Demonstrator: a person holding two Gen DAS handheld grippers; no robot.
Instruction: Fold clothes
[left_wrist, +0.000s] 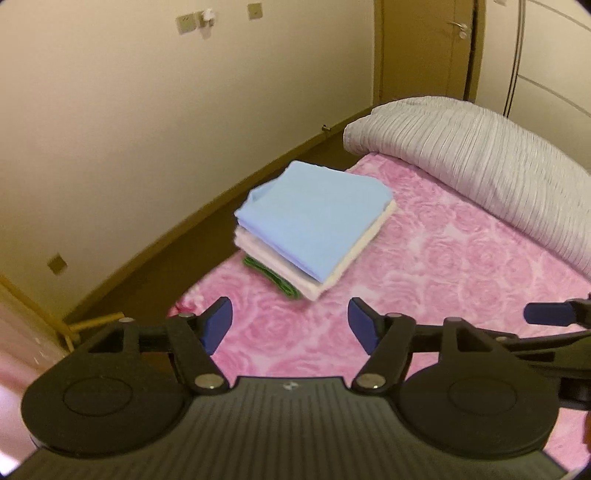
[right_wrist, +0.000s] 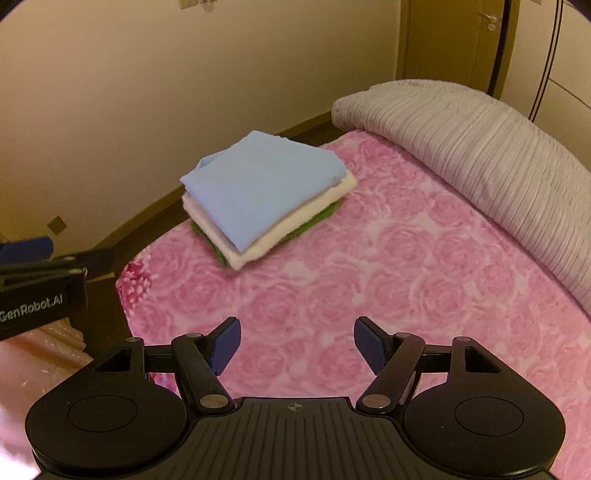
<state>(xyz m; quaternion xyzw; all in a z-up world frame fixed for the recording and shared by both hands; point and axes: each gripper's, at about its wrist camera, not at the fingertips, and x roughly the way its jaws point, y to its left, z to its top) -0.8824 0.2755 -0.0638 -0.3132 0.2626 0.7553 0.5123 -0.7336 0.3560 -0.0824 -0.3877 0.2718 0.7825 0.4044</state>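
- Found stack of folded clothes (right_wrist: 267, 195) near corner of bed, on pink rose-patterned blanket (right_wrist: 388, 280): light blue garment (right_wrist: 258, 184) on top, white garment (right_wrist: 295, 225) beneath, green garment (right_wrist: 317, 218) at bottom, edges roughly aligned but fanned slightly.
- Noted left gripper (left_wrist: 290, 325) with fingers (left_wrist: 218, 321) spread wide, nothing between them; hung above bare blanket, well apart from stack.
- Noted right gripper (right_wrist: 297, 345) likewise, fingers (right_wrist: 369, 345) spread wide and empty, above blanket short of stack.
- Saw right gripper's tip at right edge of left wrist view, left gripper's body at left edge of right wrist view; both side by side, apart.
- Judged stacking step complete or nearly so; no unfolded garment visible on bed in either view.
- Judged best practice here: kept fingers spread and clear of stack while withdrawing, avoided snagging top blue layer, avoided dragging blanket underneath.
- If straightening needed: nudged fanned near corner square from sides, both grippers together, without pinching single layer.
- Risk flagged: stack sat close to bed edge beside floor (left_wrist: 177, 258); push toward wall could tip it off.
- Grey ribbed duvet (right_wrist: 480, 147) lay bunched at far side, clear of stack.
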